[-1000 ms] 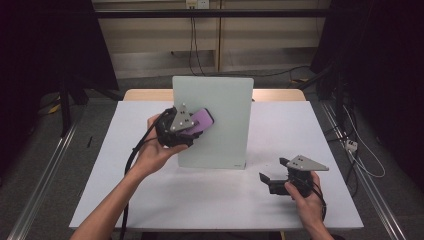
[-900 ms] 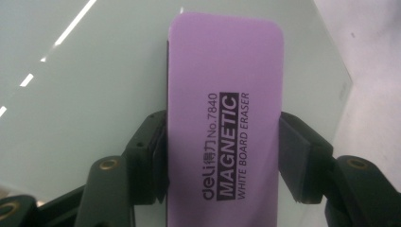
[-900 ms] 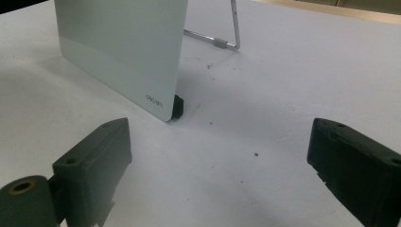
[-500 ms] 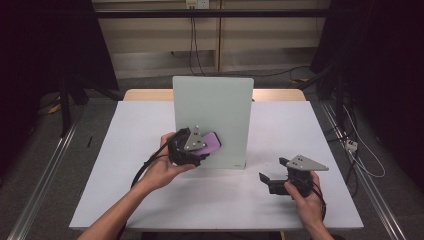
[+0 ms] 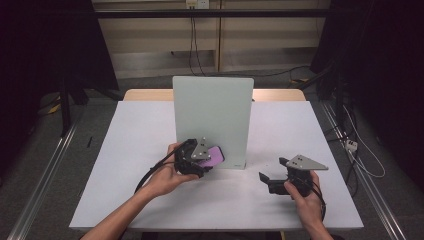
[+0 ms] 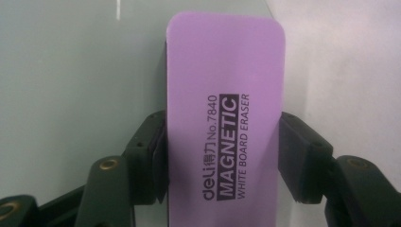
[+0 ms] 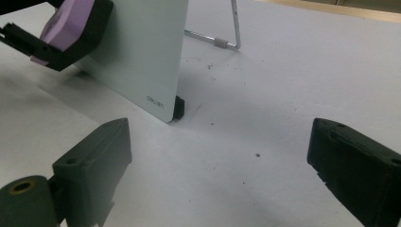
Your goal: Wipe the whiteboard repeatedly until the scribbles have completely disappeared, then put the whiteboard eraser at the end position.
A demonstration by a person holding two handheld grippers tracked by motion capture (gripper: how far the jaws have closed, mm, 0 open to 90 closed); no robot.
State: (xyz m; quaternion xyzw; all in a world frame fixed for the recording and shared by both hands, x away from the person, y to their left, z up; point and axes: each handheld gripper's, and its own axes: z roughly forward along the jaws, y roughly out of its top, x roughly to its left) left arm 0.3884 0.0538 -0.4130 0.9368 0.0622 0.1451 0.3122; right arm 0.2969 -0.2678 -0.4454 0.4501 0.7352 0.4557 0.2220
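A pale green whiteboard (image 5: pixel 212 115) stands upright on its wire stand in the middle of the table. My left gripper (image 5: pixel 210 159) is shut on a purple magnetic whiteboard eraser (image 5: pixel 216 154), held low against the board's lower left face. In the left gripper view the eraser (image 6: pixel 224 118) sits clamped between both black pads (image 6: pixel 151 156), printed side facing the camera, with the board (image 6: pixel 71 85) behind it. My right gripper (image 5: pixel 264 179) rests on the table at the right, open and empty, with its fingers (image 7: pixel 94 161) wide apart. From the right gripper view the board's lower corner (image 7: pixel 151 61) and the eraser (image 7: pixel 66 23) appear ahead.
The white table top (image 5: pixel 125 150) extends to both sides of the board. A wire stand leg (image 7: pixel 234 28) props the board from behind. Dark floor, metal rails and cables surround the table; a wooden edge (image 5: pixel 145 94) shows at the back.
My left gripper has carried the eraser down the board's face, from near the upper left to the lower part. The right gripper has stayed still.
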